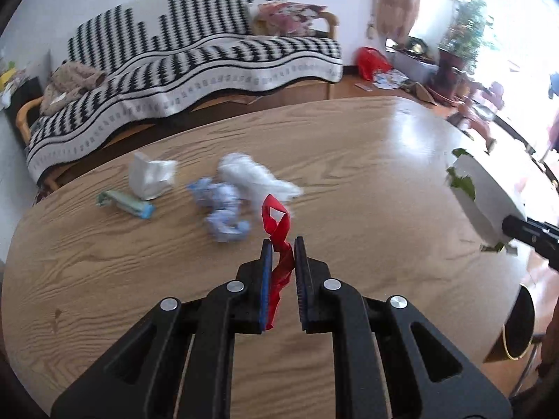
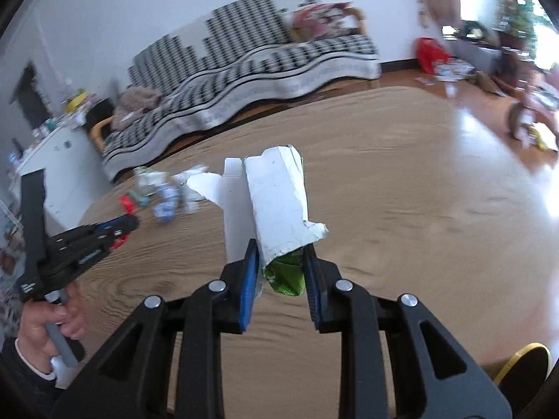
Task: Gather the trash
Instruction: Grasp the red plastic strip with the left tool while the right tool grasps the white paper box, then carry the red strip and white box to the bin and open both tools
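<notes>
My left gripper (image 1: pixel 283 244) is shut on a twisted red strip of wrapper (image 1: pixel 277 237), lifted above the wooden table (image 1: pixel 367 181). My right gripper (image 2: pixel 281 248) is shut on a torn white carton with a green inside (image 2: pixel 276 202), also held off the table; the same carton (image 1: pixel 485 192) shows at the right edge of the left wrist view. Left on the table are a crumpled white bag (image 1: pixel 251 174), a blue and white crumpled wrapper (image 1: pixel 222 209), a white pouch (image 1: pixel 152 178) and a pale green packet (image 1: pixel 125 204). The left gripper (image 2: pixel 122 227) appears at the left of the right wrist view, held by a hand (image 2: pixel 52 317).
A sofa with a black and white throw (image 1: pixel 195 66) stands behind the table. A red bag (image 1: pixel 370 61) and papers lie on the floor by the far wall. A black round object with a gold rim (image 1: pixel 520 324) sits past the table's right edge. A white cabinet (image 2: pixel 59 160) stands left.
</notes>
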A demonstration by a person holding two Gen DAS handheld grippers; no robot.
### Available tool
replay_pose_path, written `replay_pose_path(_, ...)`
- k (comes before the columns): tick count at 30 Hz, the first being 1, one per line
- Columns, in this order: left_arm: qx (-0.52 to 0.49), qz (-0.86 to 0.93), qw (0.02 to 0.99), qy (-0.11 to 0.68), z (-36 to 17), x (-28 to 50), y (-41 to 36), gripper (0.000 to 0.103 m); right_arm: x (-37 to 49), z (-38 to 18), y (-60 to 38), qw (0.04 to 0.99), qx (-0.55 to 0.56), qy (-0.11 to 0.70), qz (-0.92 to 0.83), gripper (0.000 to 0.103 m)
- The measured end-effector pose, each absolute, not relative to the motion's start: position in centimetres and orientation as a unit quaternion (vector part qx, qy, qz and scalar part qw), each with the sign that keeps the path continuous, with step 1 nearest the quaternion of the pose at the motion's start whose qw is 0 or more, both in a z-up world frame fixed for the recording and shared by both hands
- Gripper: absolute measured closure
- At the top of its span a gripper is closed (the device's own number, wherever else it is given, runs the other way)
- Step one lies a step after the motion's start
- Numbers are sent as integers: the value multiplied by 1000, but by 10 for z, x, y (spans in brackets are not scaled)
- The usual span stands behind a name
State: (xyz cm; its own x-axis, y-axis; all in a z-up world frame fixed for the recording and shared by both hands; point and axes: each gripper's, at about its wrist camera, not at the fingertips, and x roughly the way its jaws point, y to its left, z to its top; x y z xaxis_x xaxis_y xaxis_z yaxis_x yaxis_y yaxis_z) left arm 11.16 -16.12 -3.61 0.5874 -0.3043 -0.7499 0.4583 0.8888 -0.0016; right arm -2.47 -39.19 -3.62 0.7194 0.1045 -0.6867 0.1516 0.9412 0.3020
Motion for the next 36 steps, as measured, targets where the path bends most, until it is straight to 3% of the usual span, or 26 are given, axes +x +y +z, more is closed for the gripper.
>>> replay_pose_path(21,151,-430,811,367,-34,-58,-388,91,-323,-60,-617,826,268,362,-340,78)
replay_pose_path(36,210,-537,725,377,-83,-165,-492,91,-412,-99,-664,743,356,400,-401,78)
